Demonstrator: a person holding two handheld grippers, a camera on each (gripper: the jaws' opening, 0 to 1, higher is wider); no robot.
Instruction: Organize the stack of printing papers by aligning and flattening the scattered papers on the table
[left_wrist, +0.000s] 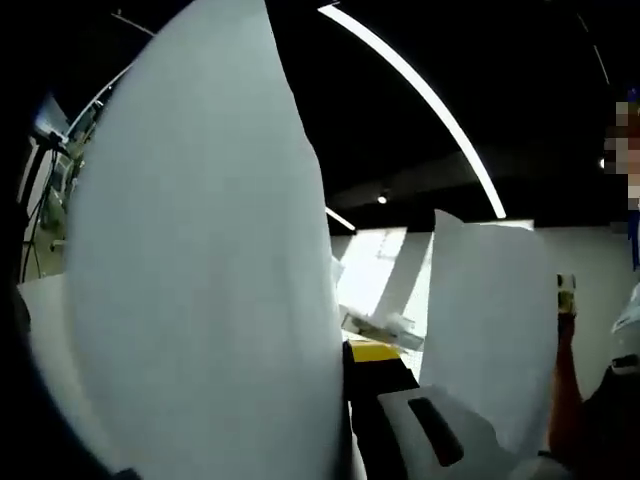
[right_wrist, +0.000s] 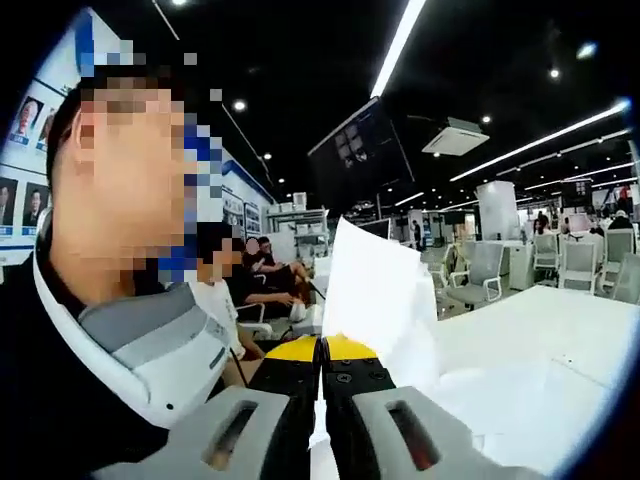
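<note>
In the right gripper view, my right gripper (right_wrist: 320, 400) stands with its jaws pressed together on the lower edge of a white sheet (right_wrist: 375, 290), which rises upright from between the yellow-tipped jaws. The sheet is lifted clear of the white table (right_wrist: 540, 330), where more papers (right_wrist: 510, 400) lie flat just beside the jaws at lower right. A person in a dark top with a grey collar sits close at left, and two more people (right_wrist: 245, 280) sit farther back among the office chairs (right_wrist: 480, 270). In the left gripper view, a large sheet (left_wrist: 200, 260) curves up close to the lens and hides most of my left gripper (left_wrist: 345, 420); I cannot tell whether its jaws are apart or closed. One grey jaw with a yellow tip shows at lower centre, and behind it a second upright sheet (left_wrist: 490, 330) stands against the dark ceiling, crossed by a long light strip (left_wrist: 430, 100).
</note>
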